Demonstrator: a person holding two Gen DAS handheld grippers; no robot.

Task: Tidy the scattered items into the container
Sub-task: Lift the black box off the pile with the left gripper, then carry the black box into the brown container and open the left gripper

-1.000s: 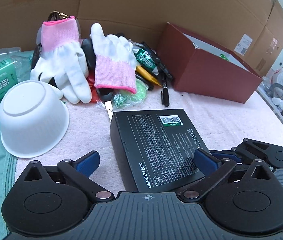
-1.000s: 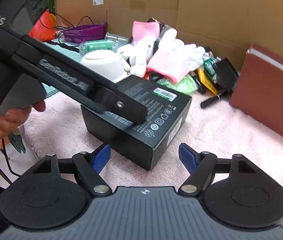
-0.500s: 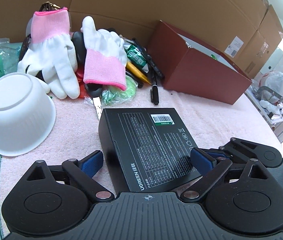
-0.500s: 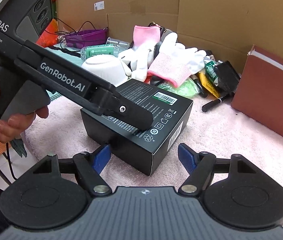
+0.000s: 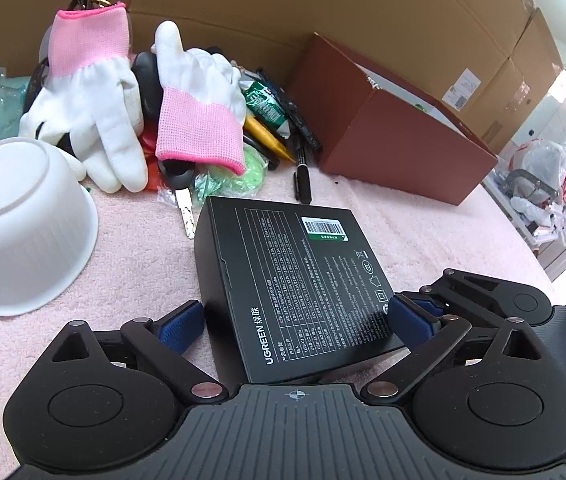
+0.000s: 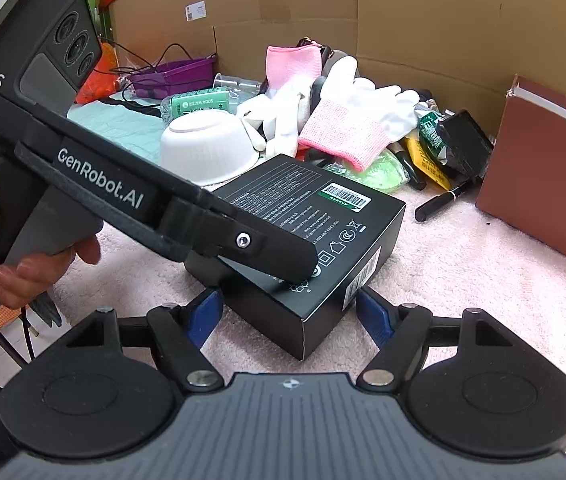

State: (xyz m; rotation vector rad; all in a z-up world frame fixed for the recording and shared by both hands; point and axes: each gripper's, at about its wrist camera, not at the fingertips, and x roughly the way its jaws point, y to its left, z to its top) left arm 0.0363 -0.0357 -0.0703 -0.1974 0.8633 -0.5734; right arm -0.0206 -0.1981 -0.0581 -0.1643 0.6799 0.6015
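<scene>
Noticeably nearer to the black box point(image 5: 291, 272) than a second ago, going by the left wrist view. Fills more of that view now, with its near end reaching down between the blue pads. Pushes the white bowl point(image 5: 23, 228) further out toward 9 o'clock, half a second on.

Left gripper point(image 5: 295, 322): jaws wide but a little narrower than a second ago. Straddles the box's near end, one pad just beside the left wall, the other over the right edge. Cannot tell whether either pad presses; reads as open. Held by a hand point(image 6: 43, 268) at 9 o'clock in the right wrist view, with one finger laid across the box's top.

Right gripper point(image 6: 289, 314): parted as before, no visible change. Brackets the box's near corner, pads just beside its two walls, not clamped.

Lies flat on the pink towel point(image 5: 143, 256), matte black, printed side up. Carries fine white text, a white barcode label on a green strip at 1 o'clock, and "UGREEN" along the near edge. Sits outside the brown container point(image 5: 395, 148), which stands at 1 o'clock from it, apart. Rests at 6 o'clock from the pile of white-and-pink gloves point(image 5: 199, 120), key point(image 5: 183, 200) and marker point(image 5: 303, 176).
</scene>
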